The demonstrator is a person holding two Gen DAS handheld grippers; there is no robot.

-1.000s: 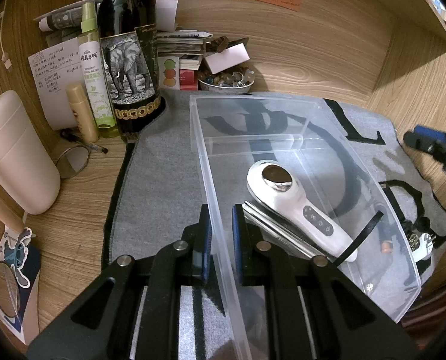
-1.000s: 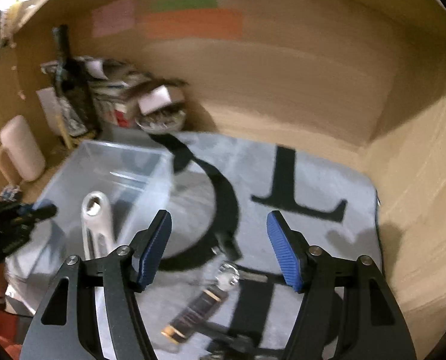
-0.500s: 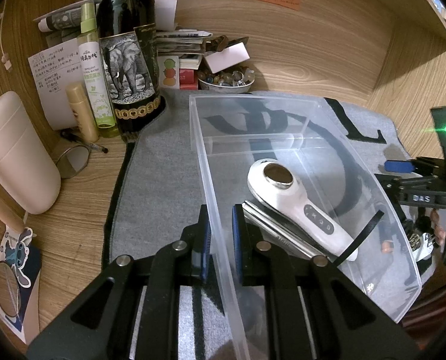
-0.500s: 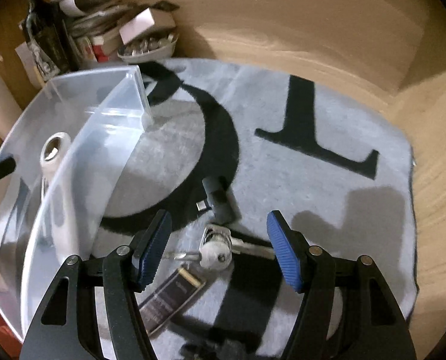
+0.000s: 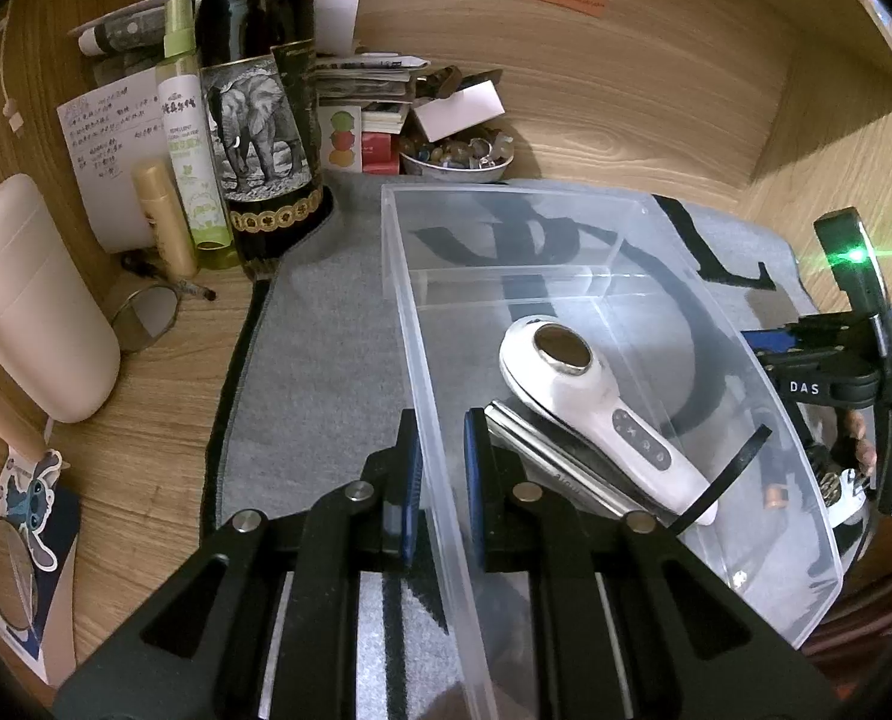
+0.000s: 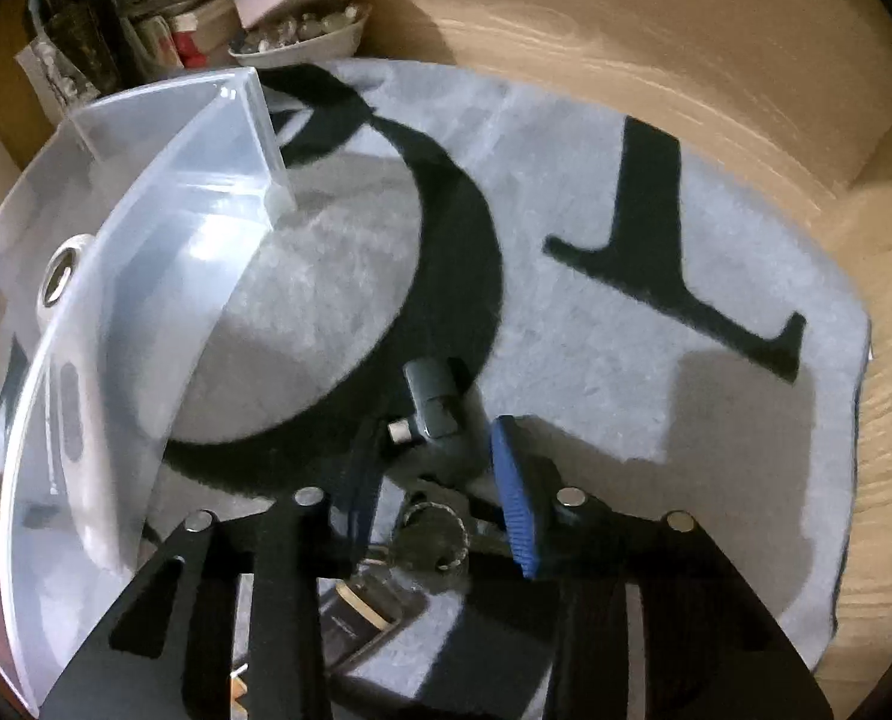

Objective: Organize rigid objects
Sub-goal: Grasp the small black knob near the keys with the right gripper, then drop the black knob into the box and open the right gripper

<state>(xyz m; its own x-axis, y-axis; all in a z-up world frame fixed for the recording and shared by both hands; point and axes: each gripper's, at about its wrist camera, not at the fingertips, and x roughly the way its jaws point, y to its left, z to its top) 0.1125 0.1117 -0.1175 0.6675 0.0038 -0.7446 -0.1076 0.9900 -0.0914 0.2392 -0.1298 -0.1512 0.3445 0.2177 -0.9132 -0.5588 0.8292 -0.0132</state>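
A clear plastic bin [image 5: 566, 204] stands on the grey mat [image 5: 326, 360]. Inside it lie a white handheld device [image 5: 590, 414], a flat silver item [image 5: 542, 456] under it and a black strap [image 5: 728, 480]. My left gripper [image 5: 443, 474] is shut on the bin's near wall. My right gripper [image 6: 434, 462] points down at the mat beside the bin [image 6: 164, 192], its jaws closing. A small dark USB stick [image 6: 431, 402] lies between the blue pads [image 6: 515, 492], which stand clear of it. A bunch of keys [image 6: 431, 534] lies just behind the stick.
A dark bottle [image 5: 260, 120], a green spray bottle [image 5: 191, 150], a bowl of stones [image 5: 458, 156] and papers crowd the back left corner. A pink jug [image 5: 32, 300] and a small mirror [image 5: 146, 318] sit at left. A dark gold-banded item [image 6: 368, 606] lies under my right gripper. Wooden walls enclose the desk.
My right gripper has come down over the USB stick and keys, and its jaws have narrowed. My left gripper and the bin have not moved.
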